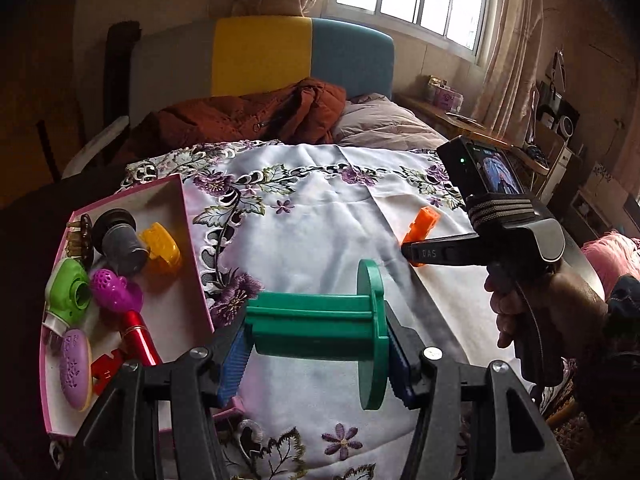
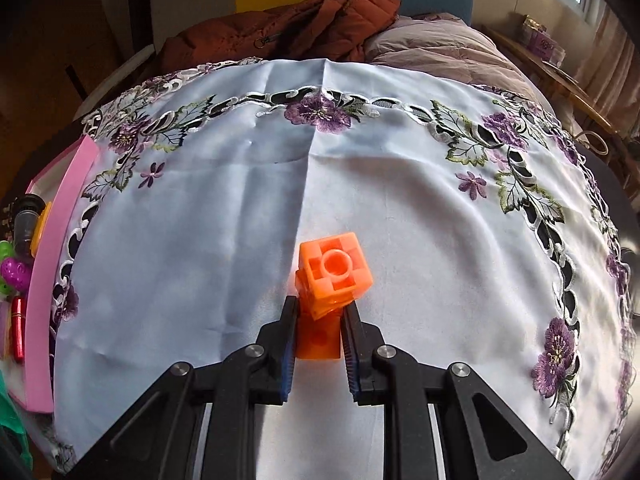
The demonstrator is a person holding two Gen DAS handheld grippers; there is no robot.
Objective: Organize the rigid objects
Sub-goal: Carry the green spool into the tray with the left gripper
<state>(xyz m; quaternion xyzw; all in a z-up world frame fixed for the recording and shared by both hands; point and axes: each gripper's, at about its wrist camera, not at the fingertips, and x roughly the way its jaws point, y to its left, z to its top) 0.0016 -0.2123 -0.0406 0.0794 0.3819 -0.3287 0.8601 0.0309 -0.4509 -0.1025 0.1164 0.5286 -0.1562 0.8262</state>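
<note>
Left wrist view: we see the left gripper (image 1: 316, 354) clamped on a green spool (image 1: 320, 324), one blue pad against the end of its ribbed shaft and the other against its round flange. The spool is held above the embroidered white cloth (image 1: 320, 216), just beside the near corner of the pink box (image 1: 192, 248).

In the box we count a grey cylinder (image 1: 122, 246), a yellow clip-shaped piece (image 1: 162, 248), a green hollow piece (image 1: 68, 292), a magenta perforated piece (image 1: 114, 290), a red metallic tube (image 1: 140, 338), a lilac oval piece (image 1: 74, 366) and a small red block (image 1: 105, 370).

Toward the right of this view, we see a hand (image 1: 548, 312) holding the right gripper's handle, its fingers reaching to an orange block (image 1: 426, 222) on the cloth.

Right wrist view: we see the right gripper (image 2: 318, 320) closed on the orange block (image 2: 330, 280), both pads pressing its lower sides. The block stands upright on the cloth (image 2: 200, 240), well apart from the pink box (image 2: 60, 240) at the left edge.
</note>
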